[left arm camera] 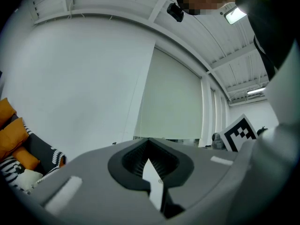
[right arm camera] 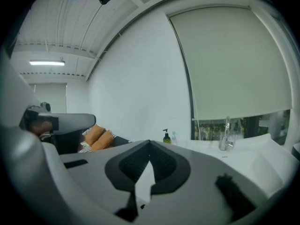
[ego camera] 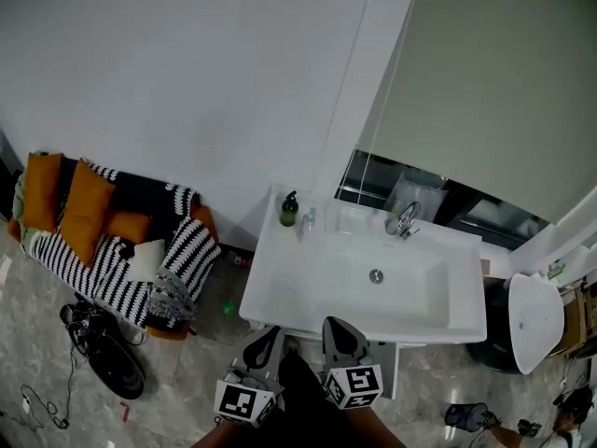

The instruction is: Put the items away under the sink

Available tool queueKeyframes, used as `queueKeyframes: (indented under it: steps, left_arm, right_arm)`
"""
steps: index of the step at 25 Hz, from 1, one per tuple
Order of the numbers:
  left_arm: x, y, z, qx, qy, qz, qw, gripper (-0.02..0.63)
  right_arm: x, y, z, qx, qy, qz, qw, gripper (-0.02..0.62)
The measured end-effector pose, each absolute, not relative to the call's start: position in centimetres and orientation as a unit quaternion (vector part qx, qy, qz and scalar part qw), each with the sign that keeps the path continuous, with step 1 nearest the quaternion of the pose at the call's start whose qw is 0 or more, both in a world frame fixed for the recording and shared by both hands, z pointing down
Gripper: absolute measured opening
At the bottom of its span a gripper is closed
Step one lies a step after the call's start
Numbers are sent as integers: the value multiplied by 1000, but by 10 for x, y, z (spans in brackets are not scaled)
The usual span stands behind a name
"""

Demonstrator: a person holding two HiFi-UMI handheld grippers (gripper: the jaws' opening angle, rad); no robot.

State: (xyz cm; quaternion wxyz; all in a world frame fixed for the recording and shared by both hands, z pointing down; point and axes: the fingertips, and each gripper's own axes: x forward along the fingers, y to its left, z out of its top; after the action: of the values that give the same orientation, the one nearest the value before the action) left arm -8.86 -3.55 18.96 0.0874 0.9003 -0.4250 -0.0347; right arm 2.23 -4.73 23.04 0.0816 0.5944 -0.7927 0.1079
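A white sink counter (ego camera: 280,292) stands ahead of me against the wall. On its back left corner are a dark green pump bottle (ego camera: 288,210) and a small clear bottle (ego camera: 309,220); a chrome faucet (ego camera: 406,219) sits behind the basin. My left gripper (ego camera: 264,342) and right gripper (ego camera: 338,332) are side by side just in front of the counter's near edge, both shut with nothing in them. In the right gripper view the pump bottle (right arm camera: 167,137) and faucet (right arm camera: 227,139) show beyond the shut right gripper (right arm camera: 150,146). The left gripper (left arm camera: 149,142) faces the bare wall.
A sofa (ego camera: 121,250) with orange cushions and striped throws stands at the left, with dark gear (ego camera: 103,343) on the floor before it. A white round-lidded thing (ego camera: 536,320) and a black bin (ego camera: 494,334) stand right of the sink. A roller blind (ego camera: 485,91) covers the window.
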Motion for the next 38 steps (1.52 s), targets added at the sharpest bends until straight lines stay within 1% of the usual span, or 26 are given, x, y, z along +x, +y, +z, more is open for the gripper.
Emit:
queueKeyframes:
  steps: [16,21,24,27,30,34,38]
  left_arm:
    - [-39,-175,200,894,-435,-35,96,8]
    - [-23,-209,216,890,-437,-9,129,8]
    - [-19,-228,220,888,-441,-9,128,8]
    - [-18,-245,223,886,-447,-10,121,8]
    - [-17,-260,228,881,-455,-6,128,8]
    - [-15,-272,248,873,-460,16,160,8]
    - [-14,-285,255,871,-465,15,160,8]
  right_arm:
    - [59,-188,260,575,-802,130,97,17]
    - [67,-229,279,562,-809,137,102,19]
    - [68,-251,289,553,-813,149,109,59]
    - [69,-265,301,546,-814,159,118,84]
    - [68,-280,309,539,-817,162,128,105]
    - [67,-304,317,535,-820,157,129,124]
    - [69,-325,323,530,-826,144,127,141]
